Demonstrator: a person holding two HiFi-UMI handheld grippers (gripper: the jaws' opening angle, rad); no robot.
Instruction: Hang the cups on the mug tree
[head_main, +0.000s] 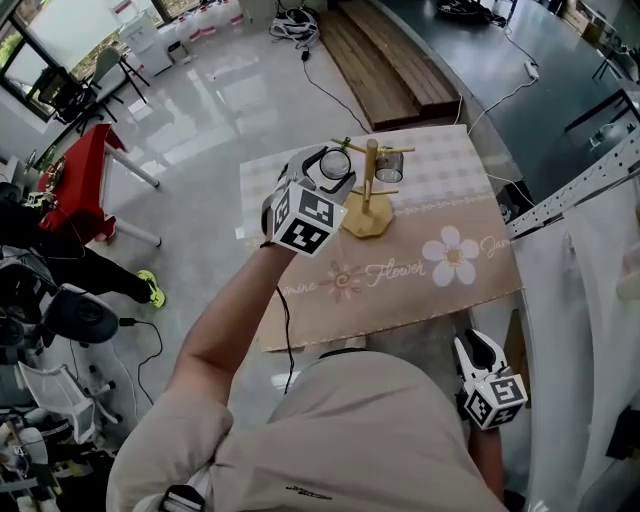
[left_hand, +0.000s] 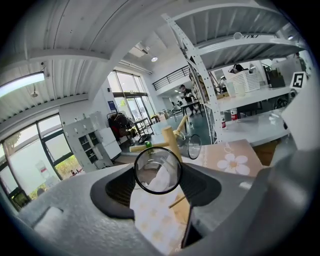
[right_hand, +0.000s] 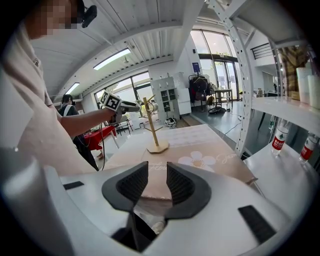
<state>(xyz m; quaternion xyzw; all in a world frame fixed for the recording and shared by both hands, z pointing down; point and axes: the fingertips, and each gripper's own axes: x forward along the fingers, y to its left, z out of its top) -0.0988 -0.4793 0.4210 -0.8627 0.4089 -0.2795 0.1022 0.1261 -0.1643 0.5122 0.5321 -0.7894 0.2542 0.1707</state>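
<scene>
The tree (head_main: 370, 190) stands on the bench (head_main: 430, 285) with 1 hung cup (head_main: 390, 166) already on a right-hand peg. The held cup (head_main: 335, 163), clear glass, is in the air just left of the trunk, near a free peg but not yet on it. The left tool (left_hand: 159, 182) is clamped on it. The right tool (right_hand: 156, 186) hangs low beside the person, off the bench, jaws slightly apart with nothing between them. No other cups show, so I judge 1 of 2 done, with only hooking this one left
</scene>
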